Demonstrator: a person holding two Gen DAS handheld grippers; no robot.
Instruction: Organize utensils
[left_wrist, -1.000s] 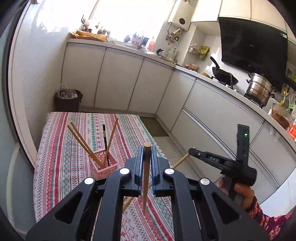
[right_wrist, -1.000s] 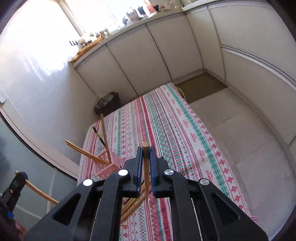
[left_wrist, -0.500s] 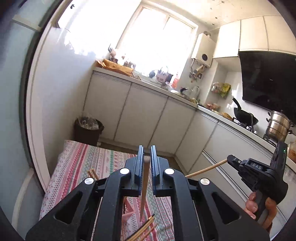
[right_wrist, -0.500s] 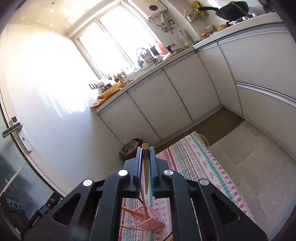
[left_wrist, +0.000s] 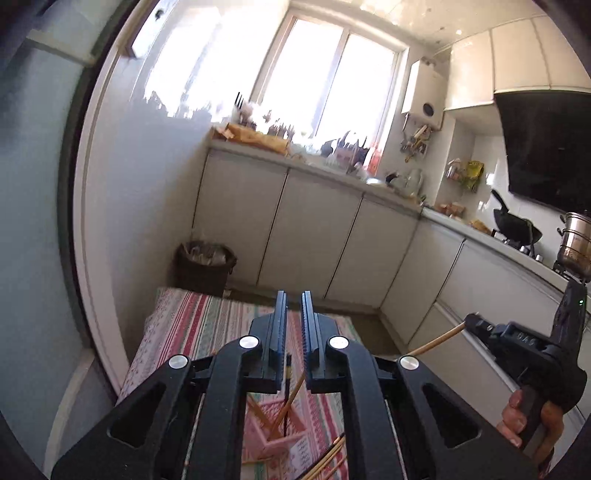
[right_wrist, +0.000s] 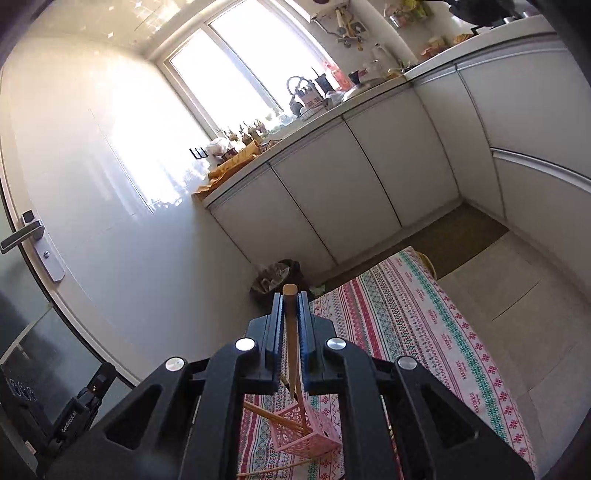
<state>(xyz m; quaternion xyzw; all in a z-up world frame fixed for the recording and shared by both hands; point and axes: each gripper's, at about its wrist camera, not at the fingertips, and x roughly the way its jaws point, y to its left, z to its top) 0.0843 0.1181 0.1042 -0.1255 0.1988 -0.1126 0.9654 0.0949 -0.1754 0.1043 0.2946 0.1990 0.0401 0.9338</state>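
My left gripper is open and empty, held high over the pink basket, which holds several chopsticks. My right gripper is shut on a wooden chopstick that points down toward the pink basket. The right gripper also shows at the right of the left wrist view with the chopstick sticking out of it. Loose chopsticks lie on the striped tablecloth beside the basket.
A dark waste bin stands beyond the table's far end. White kitchen cabinets run along the back and right. A glass door with a handle is at the left. The tiled floor lies right of the table.
The left gripper has let go of its chopstick and its jaws stand slightly apart. Both grippers have tilted further up. The right gripper still holds its chopstick.
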